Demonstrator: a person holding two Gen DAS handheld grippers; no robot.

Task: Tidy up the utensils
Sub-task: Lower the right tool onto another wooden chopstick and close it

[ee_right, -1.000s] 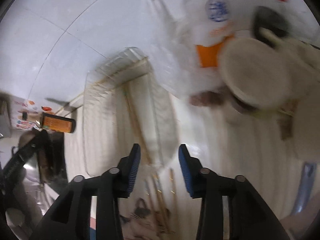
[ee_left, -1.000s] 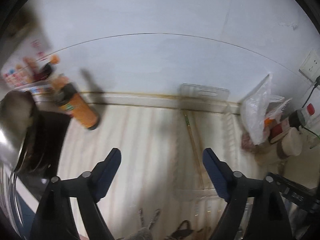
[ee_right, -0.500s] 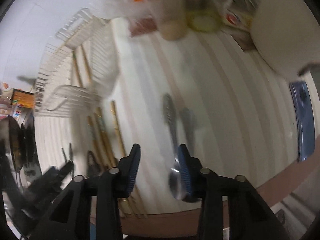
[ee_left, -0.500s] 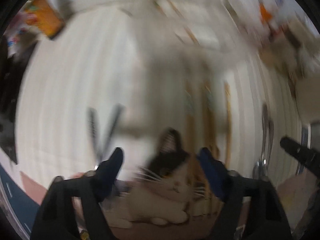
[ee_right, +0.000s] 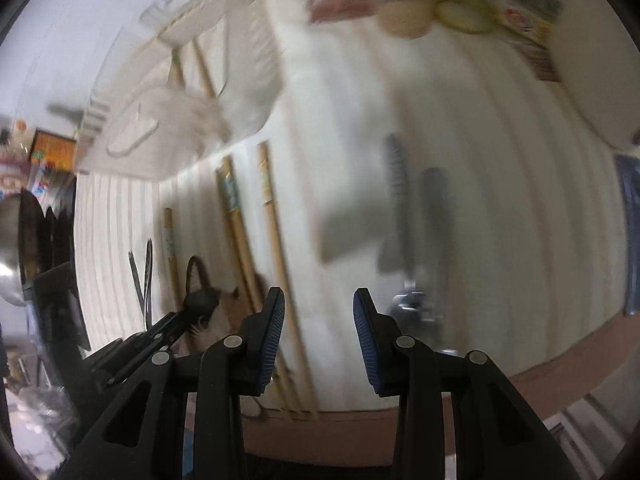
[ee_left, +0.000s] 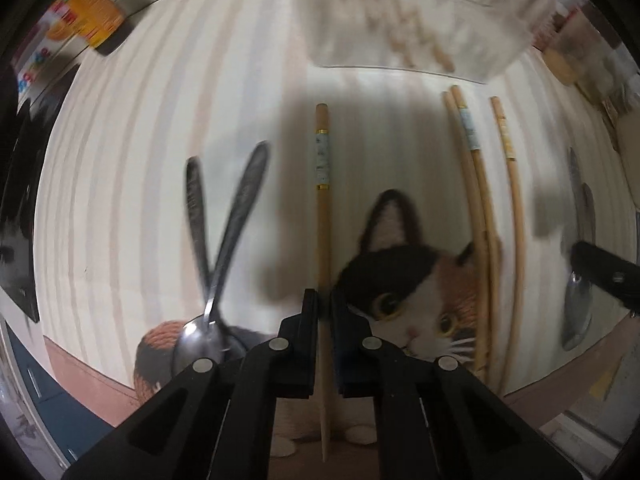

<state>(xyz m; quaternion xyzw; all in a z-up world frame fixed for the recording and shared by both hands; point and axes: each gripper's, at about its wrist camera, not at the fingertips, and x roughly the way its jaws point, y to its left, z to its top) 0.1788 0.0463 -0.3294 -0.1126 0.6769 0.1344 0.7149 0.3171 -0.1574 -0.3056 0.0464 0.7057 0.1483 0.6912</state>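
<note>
Left wrist view, lower centre: the black left gripper (ee_left: pixel 325 300) has its fingers pressed together on a long tan wooden chopstick with a patterned band (ee_left: pixel 322 216), which runs straight up the middle of the frame over the pale striped table mat (ee_left: pixel 120 160). Two crossed steel spoons (ee_left: pixel 218 240) lie at centre left, three more wooden chopsticks (ee_left: pixel 486 208) at centre right beside a printed calico cat face (ee_left: pixel 416 292). A clear plastic slotted basket (ee_left: pixel 404 12) fills the top. Right wrist view, blurred: the right gripper (ee_right: pixel 319 336) hangs spread apart, pinching nothing, above the mat.
</note>
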